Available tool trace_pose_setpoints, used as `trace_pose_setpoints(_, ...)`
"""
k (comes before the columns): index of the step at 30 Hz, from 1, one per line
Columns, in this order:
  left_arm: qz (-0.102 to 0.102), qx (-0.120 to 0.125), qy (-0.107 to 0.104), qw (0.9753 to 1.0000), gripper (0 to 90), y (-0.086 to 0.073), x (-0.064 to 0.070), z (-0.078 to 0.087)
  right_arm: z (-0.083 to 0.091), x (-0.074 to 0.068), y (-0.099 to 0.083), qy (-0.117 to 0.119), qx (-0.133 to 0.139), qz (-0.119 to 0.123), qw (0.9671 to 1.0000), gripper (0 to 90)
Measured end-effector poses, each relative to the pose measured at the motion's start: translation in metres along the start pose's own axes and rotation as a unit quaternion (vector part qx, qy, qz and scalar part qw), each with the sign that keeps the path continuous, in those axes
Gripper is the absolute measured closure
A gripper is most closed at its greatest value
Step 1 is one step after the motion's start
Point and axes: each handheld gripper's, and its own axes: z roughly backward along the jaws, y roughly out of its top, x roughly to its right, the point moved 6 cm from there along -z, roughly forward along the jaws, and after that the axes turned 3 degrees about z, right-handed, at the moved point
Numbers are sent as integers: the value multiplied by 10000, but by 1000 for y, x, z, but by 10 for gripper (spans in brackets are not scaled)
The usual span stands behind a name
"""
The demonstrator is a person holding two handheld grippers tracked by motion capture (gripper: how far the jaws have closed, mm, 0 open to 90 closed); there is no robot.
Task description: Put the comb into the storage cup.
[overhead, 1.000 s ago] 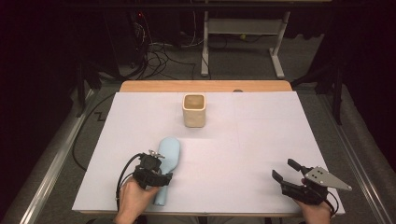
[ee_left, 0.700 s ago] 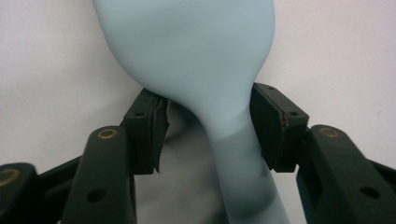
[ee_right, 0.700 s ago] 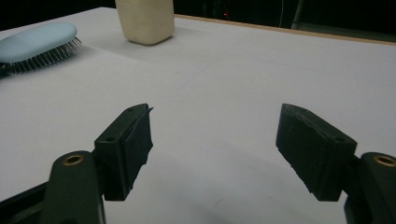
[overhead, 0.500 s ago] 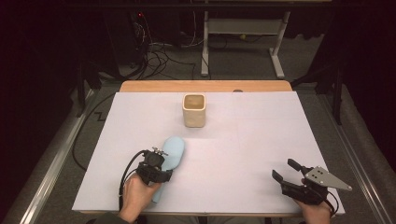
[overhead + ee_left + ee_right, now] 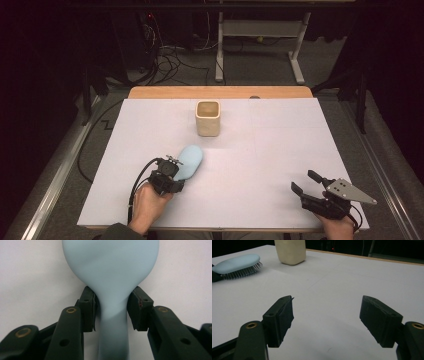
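Note:
A light blue hairbrush [image 5: 188,162] lies bristles down on the white table sheet, its head pointing toward a cream square cup [image 5: 208,118] farther back. My left gripper [image 5: 172,174] is shut on the brush's handle just below the head; in the left gripper view the pads [image 5: 89,308] press the narrow neck of the hairbrush [image 5: 111,270] from both sides. At the front right corner my right gripper [image 5: 306,183] stands open, nothing between its jaws. In the right gripper view the hairbrush [image 5: 237,264] and the cup [image 5: 290,251] sit far off to the left.
The white sheet [image 5: 280,150] covers a wooden table whose far edge [image 5: 220,92] shows bare. Cables [image 5: 170,55] and a metal stand [image 5: 260,45] lie on the floor beyond. A black cable [image 5: 137,182] trails from the left gripper.
My left gripper has lifted and carried the brush a little forward and right; the handle is now raised off the sheet. The right gripper has stayed in place.

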Motion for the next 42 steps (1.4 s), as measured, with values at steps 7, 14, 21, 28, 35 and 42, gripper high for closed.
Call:
trace_pose_setpoints(7, -30, -25, -24, 10000, 653, 2, 0, 0, 0, 0, 0, -6, -1, -11, 10000, 274)
trace_pose_setpoints(14, -83, 51, -39, 9999, 684, 2, 1, 0, 0, 0, 0, -15, -8, -16, 10000, 273)
trace_pose_setpoints(21, -140, 115, -70, 9998, 689, 2, 0, 0, 0, 1, 0, -31, 3, -25, 10000, 273)
trace_pose_setpoints(28, -256, 175, -147, 9994, 691, 3, 3, 0, 1, 1, 0, -32, 21, -35, 10000, 273)
trace_pose_setpoints(35, -311, 373, -248, 9985, 692, 3, 3, 5, 2, 2, -1, -64, 36, -55, 10000, 284)
trace_pose_setpoints(42, -393, 563, -329, 9971, 692, 4, 6, 10, 3, 2, -1, -107, 10, -63, 9999, 284)
